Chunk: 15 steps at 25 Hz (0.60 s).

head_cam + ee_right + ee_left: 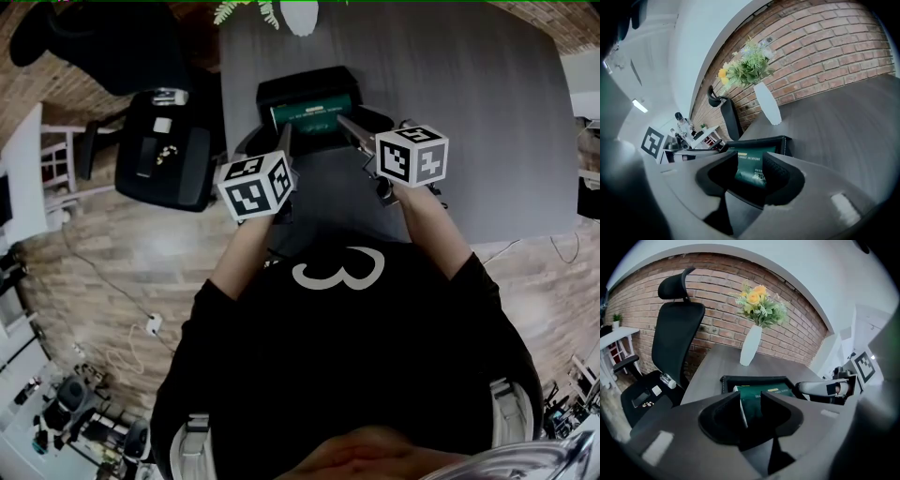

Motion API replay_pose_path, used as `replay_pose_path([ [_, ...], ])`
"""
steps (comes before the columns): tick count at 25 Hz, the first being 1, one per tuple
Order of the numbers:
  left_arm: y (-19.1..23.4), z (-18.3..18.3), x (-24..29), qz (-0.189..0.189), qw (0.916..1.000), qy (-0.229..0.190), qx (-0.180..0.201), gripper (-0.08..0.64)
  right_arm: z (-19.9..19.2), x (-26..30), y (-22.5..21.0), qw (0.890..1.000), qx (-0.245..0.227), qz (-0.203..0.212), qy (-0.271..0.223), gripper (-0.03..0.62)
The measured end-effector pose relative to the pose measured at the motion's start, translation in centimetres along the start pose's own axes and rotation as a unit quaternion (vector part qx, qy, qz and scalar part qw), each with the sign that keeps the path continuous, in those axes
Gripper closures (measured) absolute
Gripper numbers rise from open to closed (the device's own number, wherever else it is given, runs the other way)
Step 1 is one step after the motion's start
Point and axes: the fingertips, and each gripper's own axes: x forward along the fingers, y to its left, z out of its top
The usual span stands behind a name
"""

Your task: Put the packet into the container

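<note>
A dark green packet (312, 113) stands in a black container (300, 80) on the grey table (469, 122). My left gripper (286, 131) reaches to the packet's left end and my right gripper (343, 120) to its right end. In the left gripper view the packet (776, 391) shows between the spread jaws of my left gripper (751, 398), its white edge close to the left jaw, inside the container (754, 378). In the right gripper view the packet (752, 171) sits between the jaws of my right gripper (751, 159) with gaps on both sides. Both grippers look open.
A white vase with flowers (298, 14) stands at the table's far edge behind the container. A black office chair (164, 150) is off the table's left side, with a white side table (28, 178) further left. A brick wall (717, 301) runs behind.
</note>
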Motion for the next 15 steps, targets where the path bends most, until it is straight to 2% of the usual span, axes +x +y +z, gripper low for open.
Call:
replay_pose_path([
  [5, 0.0, 0.4, -0.3, -0.003, 1.0000, -0.003, 0.000, 0.404, 0.7, -0.5, 0.2, 1.000, 0.000, 0.002, -0.010, 0.407],
  [9, 0.0, 1.0, -0.8, -0.008, 0.9999, -0.011, -0.006, 0.389, 2.1, -1.4, 0.3, 0.999, 0.010, 0.013, -0.046, 0.407],
  [11, -0.4, 1.6, -1.6, -0.015, 0.9997, -0.019, -0.008, 0.387, 3.0, -2.3, 1.5, 0.997, -0.001, 0.041, -0.065, 0.441],
  [15, -2.5, 2.0, -4.0, -0.046, 0.9986, -0.024, -0.003, 0.423, 5.0, -5.5, 5.6, 0.985, -0.026, 0.132, -0.105, 0.593],
])
